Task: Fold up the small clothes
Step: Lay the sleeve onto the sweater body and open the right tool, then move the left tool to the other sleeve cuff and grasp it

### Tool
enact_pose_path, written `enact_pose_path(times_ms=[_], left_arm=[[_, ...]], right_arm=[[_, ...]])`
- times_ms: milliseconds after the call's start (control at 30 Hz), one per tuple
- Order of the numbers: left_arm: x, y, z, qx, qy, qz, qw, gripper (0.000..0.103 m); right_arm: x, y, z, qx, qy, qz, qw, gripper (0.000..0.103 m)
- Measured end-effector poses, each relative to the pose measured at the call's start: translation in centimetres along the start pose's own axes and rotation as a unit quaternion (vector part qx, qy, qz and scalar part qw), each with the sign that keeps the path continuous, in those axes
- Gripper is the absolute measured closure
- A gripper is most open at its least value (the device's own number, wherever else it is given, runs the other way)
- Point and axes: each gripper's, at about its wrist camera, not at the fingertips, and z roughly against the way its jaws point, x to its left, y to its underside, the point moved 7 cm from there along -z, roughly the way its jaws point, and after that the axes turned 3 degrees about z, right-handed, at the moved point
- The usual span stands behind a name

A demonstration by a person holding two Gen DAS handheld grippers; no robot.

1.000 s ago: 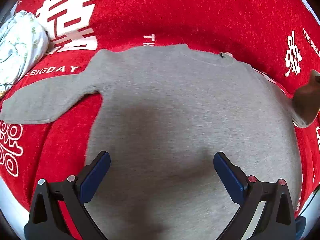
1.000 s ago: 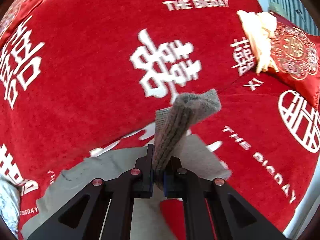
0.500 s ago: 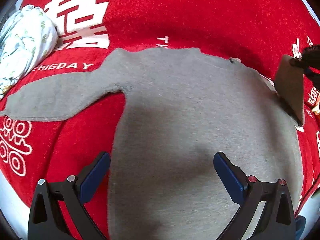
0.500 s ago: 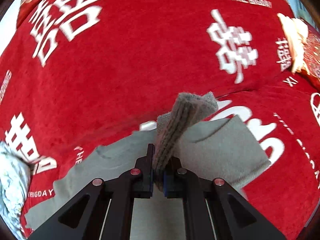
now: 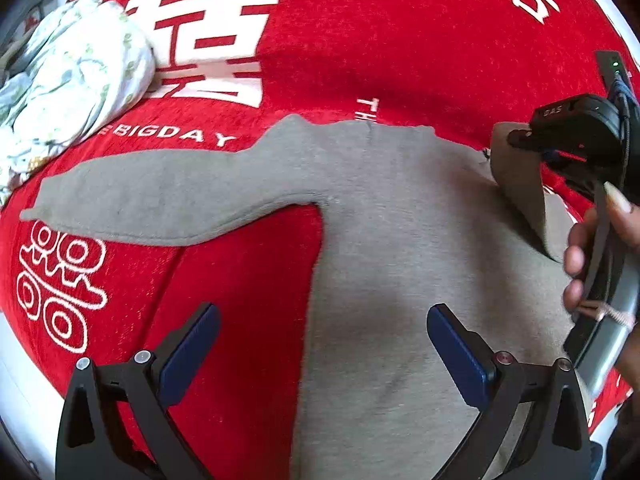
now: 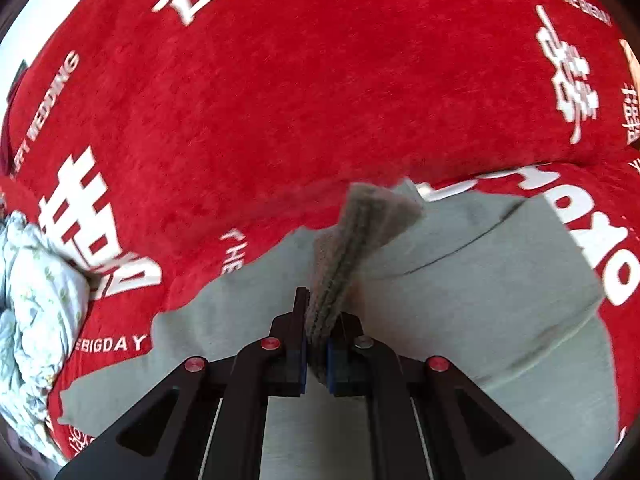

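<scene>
A: Right wrist view, item one: right gripper (image 6: 316, 344), jaws pinched tight on the ribbed cuff (image 6: 352, 248) of a grey sweater sleeve; the cuff stands up between the blue pads and fans out above them.

B: Pose of that hand?

A: Tilted down over the garment. From the left wrist view the right gripper (image 5: 520, 140) sits at the right edge, nipping the sleeve so the cloth hangs as a raised flap over the sweater's body. The person's hand (image 5: 600, 248) wraps the handle below it, fingers curled.

B: Item two?

A: Left gripper (image 5: 320, 352), jaws spread wide, nothing between them. It hovers angled down above the lower left side of the sweater, one finger over red cloth, the other over grey.

B: The sweater itself?

A: Grey sweater (image 5: 400, 260), laid flat with its neckline away from the camera. One sleeve (image 5: 160, 196) stretches straight out to the left, flat on the cover; the other is lifted by the right gripper and doubled over the chest.

B: Surroundings?

A: Crumpled white floral-print cloth (image 5: 76, 80), at far left, well apart from the sweater body and near the outstretched sleeve's end. Nothing lies on the grey body apart from the raised flap.

B: Surface?

A: Red bedcover (image 5: 400, 40) with large white characters and the lettering "BIGDAY".
</scene>
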Motion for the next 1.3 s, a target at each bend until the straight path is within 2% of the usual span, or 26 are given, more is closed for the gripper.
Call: enact_pose_path(times_ms=[167, 400, 500, 567, 633, 667, 733, 833, 900, 967, 1067, 1167, 1267, 1300], left_arm=[[1.4, 0.1, -0.3, 0.006, -0.003, 0.015, 0.9999, 0.000], [2.4, 0.4, -0.7, 0.013, -0.009, 0.024, 0.9996, 0.000], [2.5, 0.4, -0.8, 0.017, -0.008, 0.030, 0.9994, 0.000], [2.6, 0.3, -0.8, 0.018, -0.003, 0.038, 0.9991, 0.000], [2.6, 0.0, -0.6, 0.018, 0.003, 0.048, 0.9987, 0.000], [2.6, -0.1, -0.4, 0.017, 0.005, 0.051, 0.9985, 0.000], [2.5, -0.7, 0.0, 0.010, 0.003, 0.056, 0.9984, 0.000], [1.9, -1.7, 0.8, 0.001, 0.002, 0.058, 0.9983, 0.000], [0.8, -2.5, 0.9, -0.003, 0.006, 0.053, 0.9986, 0.000], [-1.2, -3.2, 0.6, -0.001, 0.008, 0.036, 0.9993, 0.000], [-5.7, -4.4, -0.7, 0.003, 0.013, -0.007, 0.9999, 0.000], [-10.6, -5.5, -2.9, 0.010, 0.019, -0.043, 0.9988, 0.000], [-14.2, -6.2, -5.8, 0.028, 0.012, -0.068, 0.9972, 0.000], [-15.4, -6.3, -7.3, 0.036, -0.001, -0.077, 0.9964, 0.000]], right_arm=[[2.3, 2.2, -2.3, 0.021, 0.007, 0.031, 0.999, 0.096], [2.7, 5.4, -5.4, 0.056, 0.035, 0.068, 0.996, 0.095], [3.3, 6.4, -5.7, 0.053, 0.053, 0.107, 0.991, 0.092], [4.1, 6.8, -5.6, 0.054, 0.059, 0.144, 0.986, 0.079], [5.7, 7.6, -5.4, 0.065, 0.036, 0.182, 0.980, 0.036], [6.8, 7.9, -5.1, 0.071, 0.013, 0.200, 0.977, 0.031], [8.7, 8.1, -3.4, 0.067, -0.045, 0.231, 0.970, 0.031], [8.7, 6.6, -0.5, 0.019, -0.065, 0.252, 0.965, 0.031], [6.2, 5.0, 0.6, -0.003, -0.044, 0.247, 0.968, 0.028], [1.9, 3.5, 0.6, -0.011, -0.004, 0.231, 0.973, 0.028], [-5.6, 2.2, -0.4, 0.006, 0.071, 0.205, 0.976, 0.028], [-12.4, 1.8, -1.2, 0.026, 0.116, 0.164, 0.979, 0.028], [-17.0, 2.4, -1.7, 0.048, 0.125, 0.117, 0.984, 0.028], [-17.9, 2.5, -1.9, 0.054, 0.124, 0.107, 0.985, 0.024]])
